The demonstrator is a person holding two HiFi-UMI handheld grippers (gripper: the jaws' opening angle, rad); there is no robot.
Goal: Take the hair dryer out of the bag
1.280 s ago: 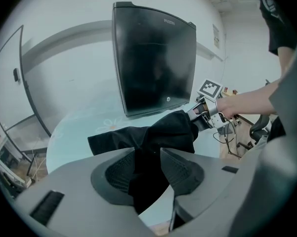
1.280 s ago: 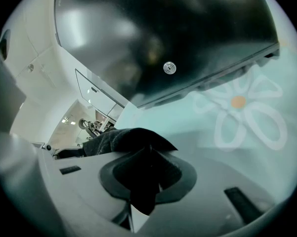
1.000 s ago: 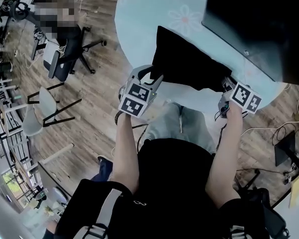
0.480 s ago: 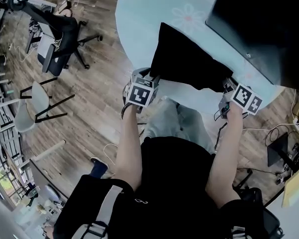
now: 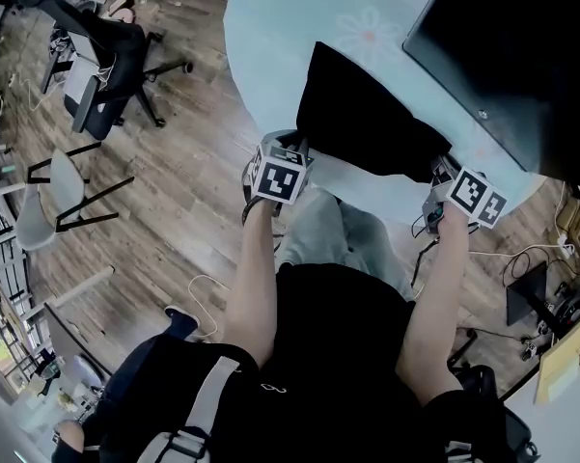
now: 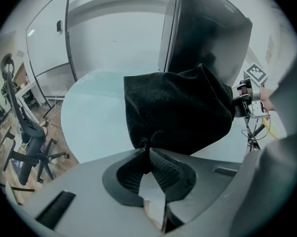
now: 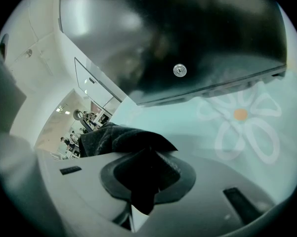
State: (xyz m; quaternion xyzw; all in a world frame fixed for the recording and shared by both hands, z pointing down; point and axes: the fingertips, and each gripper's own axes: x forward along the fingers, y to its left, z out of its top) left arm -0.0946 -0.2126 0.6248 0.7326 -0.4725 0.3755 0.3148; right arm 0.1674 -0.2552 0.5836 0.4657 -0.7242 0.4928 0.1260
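Observation:
A black cloth bag lies on the pale round table, near its front edge. The hair dryer is hidden. My left gripper is at the bag's near left corner, its jaws closing with a fold of the bag pinched between the tips. From the left gripper view the fabric bunches right at the pads. My right gripper is shut on the bag's near right corner. In the right gripper view black cloth fills the gap between the jaws.
A large black monitor stands on the table just behind the bag, and its back hangs over the table's flower print. Office chairs and a white chair stand on the wooden floor to the left. Cables lie at the right.
My left gripper has come down to the bag's near left corner and its jaws have closed on the cloth. The right gripper keeps its hold and has not moved.

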